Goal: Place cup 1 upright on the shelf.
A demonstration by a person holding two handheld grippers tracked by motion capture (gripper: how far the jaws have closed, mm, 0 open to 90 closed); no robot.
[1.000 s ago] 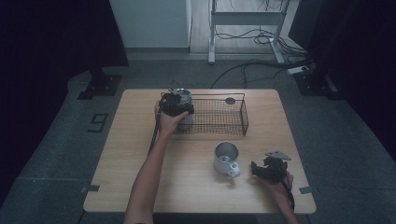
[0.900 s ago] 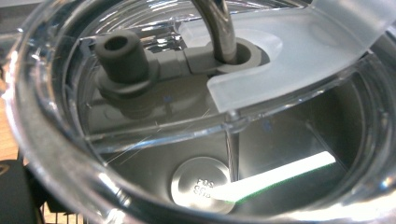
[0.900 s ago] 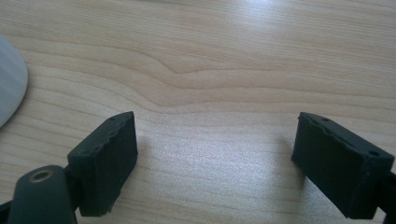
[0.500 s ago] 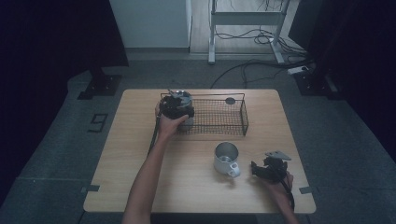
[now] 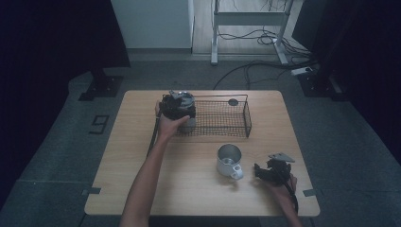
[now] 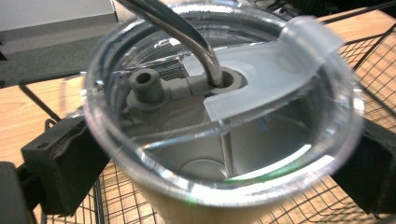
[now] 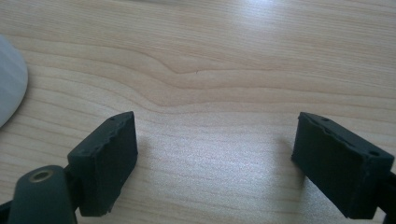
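A steel tumbler (image 6: 219,140) with a clear lid and a bent metal straw (image 6: 187,32) sits between the jaws of my left gripper (image 6: 215,163), which is shut on its sides. In the high view the left gripper (image 5: 178,108) holds the tumbler (image 5: 185,100) at the left end of a black wire basket (image 5: 248,120). My right gripper (image 5: 263,172) rests low over the table near the front right, beside a metal cup (image 5: 229,156). Its jaws (image 7: 215,158) stand apart over bare wood with nothing between them.
The wooden table (image 5: 142,189) carries the basket along its far side. A small dark round object (image 5: 232,101) lies by the basket's far rim. A pale rounded edge (image 7: 9,88) shows at the left of the right gripper view. Cables and a metal frame (image 5: 246,19) stand on the floor beyond.
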